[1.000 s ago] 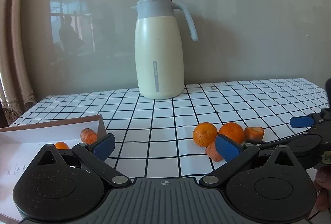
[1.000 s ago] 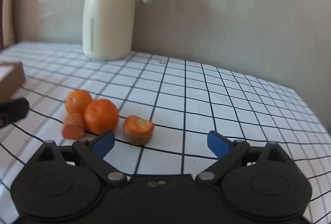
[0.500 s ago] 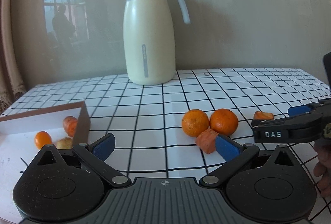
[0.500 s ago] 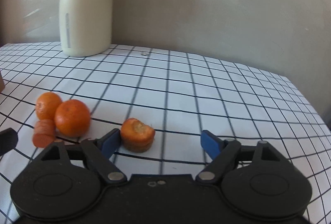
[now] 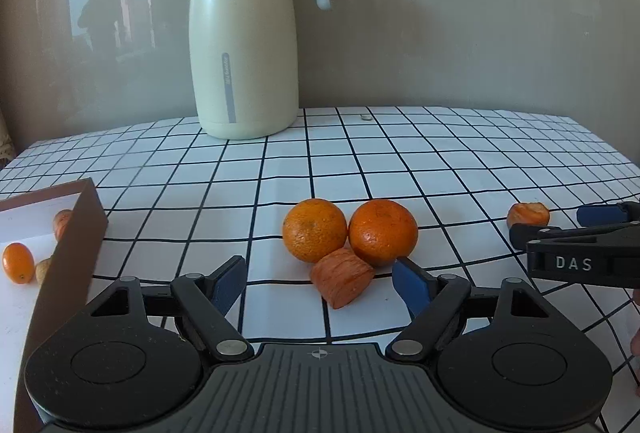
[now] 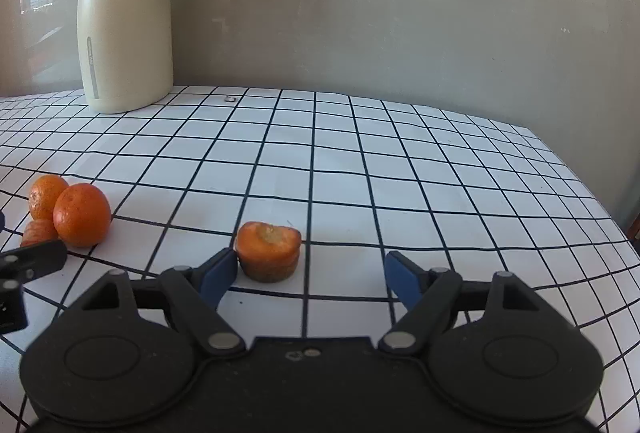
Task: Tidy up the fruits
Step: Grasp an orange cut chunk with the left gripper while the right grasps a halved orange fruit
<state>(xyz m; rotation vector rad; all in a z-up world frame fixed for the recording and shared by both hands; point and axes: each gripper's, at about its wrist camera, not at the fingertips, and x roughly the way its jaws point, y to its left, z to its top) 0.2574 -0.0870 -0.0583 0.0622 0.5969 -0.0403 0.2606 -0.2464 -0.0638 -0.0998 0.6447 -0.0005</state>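
Note:
Two oranges (image 5: 314,229) (image 5: 383,232) sit side by side on the checked tablecloth, with a carrot chunk (image 5: 342,277) in front of them. My left gripper (image 5: 320,283) is open, and the chunk lies between its fingertips. A second carrot stub (image 6: 269,250) stands to the right, also seen in the left wrist view (image 5: 528,213). My right gripper (image 6: 306,277) is open with the stub just inside its left finger. The oranges also show in the right wrist view (image 6: 82,213). A brown-walled box (image 5: 76,233) at the left holds a kumquat (image 5: 18,261) and other pieces.
A tall cream thermos jug (image 5: 244,33) stands at the back of the table near the wall. A small ring-like object (image 5: 366,117) lies to its right. The table's right edge (image 6: 600,201) drops off beyond the right gripper.
My left gripper has moved right and forward, so the carrot chunk now lies between its fingers. My right gripper has closed in on the carrot stub. Both stay open.

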